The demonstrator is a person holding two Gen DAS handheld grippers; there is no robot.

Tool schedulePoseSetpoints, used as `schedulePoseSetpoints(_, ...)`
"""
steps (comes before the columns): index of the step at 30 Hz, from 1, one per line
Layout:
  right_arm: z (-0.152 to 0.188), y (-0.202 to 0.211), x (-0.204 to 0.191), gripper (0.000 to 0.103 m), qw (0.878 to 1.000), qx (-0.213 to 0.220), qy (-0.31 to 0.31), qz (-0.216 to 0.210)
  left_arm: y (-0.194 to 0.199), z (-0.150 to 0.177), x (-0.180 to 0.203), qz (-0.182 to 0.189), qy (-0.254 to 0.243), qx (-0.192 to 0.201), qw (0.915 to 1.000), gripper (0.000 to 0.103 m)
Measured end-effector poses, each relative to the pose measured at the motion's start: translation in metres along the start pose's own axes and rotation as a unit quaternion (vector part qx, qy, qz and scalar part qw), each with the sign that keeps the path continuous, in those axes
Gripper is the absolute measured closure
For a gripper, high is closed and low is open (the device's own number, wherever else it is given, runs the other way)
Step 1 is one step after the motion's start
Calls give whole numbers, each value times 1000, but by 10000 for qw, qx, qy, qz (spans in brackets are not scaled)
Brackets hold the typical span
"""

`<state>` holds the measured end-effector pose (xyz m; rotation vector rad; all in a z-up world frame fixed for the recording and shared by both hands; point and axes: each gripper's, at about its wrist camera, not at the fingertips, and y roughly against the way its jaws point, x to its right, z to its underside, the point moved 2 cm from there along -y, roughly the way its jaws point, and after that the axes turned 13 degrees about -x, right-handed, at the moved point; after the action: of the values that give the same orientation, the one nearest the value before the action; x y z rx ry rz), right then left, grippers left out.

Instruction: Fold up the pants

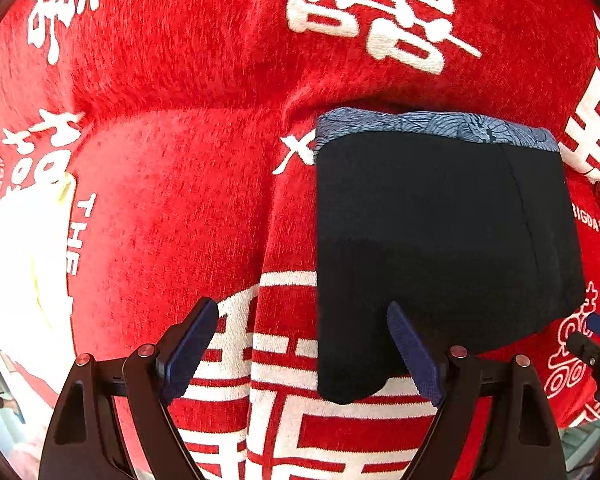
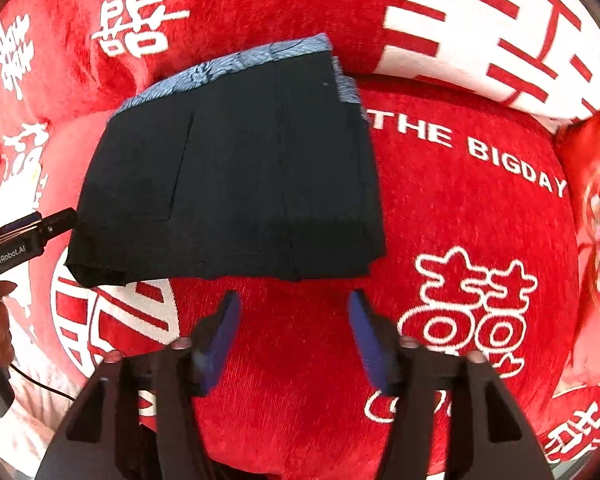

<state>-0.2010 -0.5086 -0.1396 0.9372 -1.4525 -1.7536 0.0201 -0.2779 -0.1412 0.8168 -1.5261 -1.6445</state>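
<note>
Already the pants (image 2: pixel 228 168) are laid as a compact folded stack on the red blanket (image 2: pixel 460 208). Both the left gripper (image 1: pixel 304 352) and right gripper (image 2: pixel 294 344) are released, nothing held — the stack's near edge could be snagged and unfolded by an open finger.
</note>
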Motion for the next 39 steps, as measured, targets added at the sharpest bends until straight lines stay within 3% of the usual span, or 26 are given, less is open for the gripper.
schedulePoseSetpoints(2, 3, 5, 3, 24, 9999, 144, 19, 9, -2, -3, -6, 291, -53, -148, 9995, 16)
schedulePoseSetpoints(6, -4, 11, 20, 23, 9996, 204, -110, -160, -4, -13, -19, 718, -175, -253, 9969, 16)
schedulePoseSetpoints(12, -38, 4, 61, 23, 9936, 17, -638, -930, -20, -38, -19, 1190, -225, -429, 9917, 16)
schedulePoseSetpoints(20, -75, -23, 86, 23, 9825, -262, -717, -1697, -39, -53, -18, 1505, -4, -431, 9877, 16)
schedulePoseSetpoints(22, -81, -30, 88, 23, 9797, -302, -686, -1857, -41, -55, -19, 1453, -18, -420, 9885, 0)
schedulePoseSetpoints(24, -87, -38, 90, 20, 9757, -373, -648, -2057, -43, -58, -21, 1391, -30, -270, 9899, 0)
schedulePoseSetpoints(28, -101, -55, 95, 19, 9664, -508, -551, -2459, -55, -68, -19, 1435, -40, -430, 9887, 0)
schedulePoseSetpoints(39, -127, -73, 89, 19, 9457, -734, 6, -3166, -86, -95, 5, 1925, -576, -780, 9765, 0)
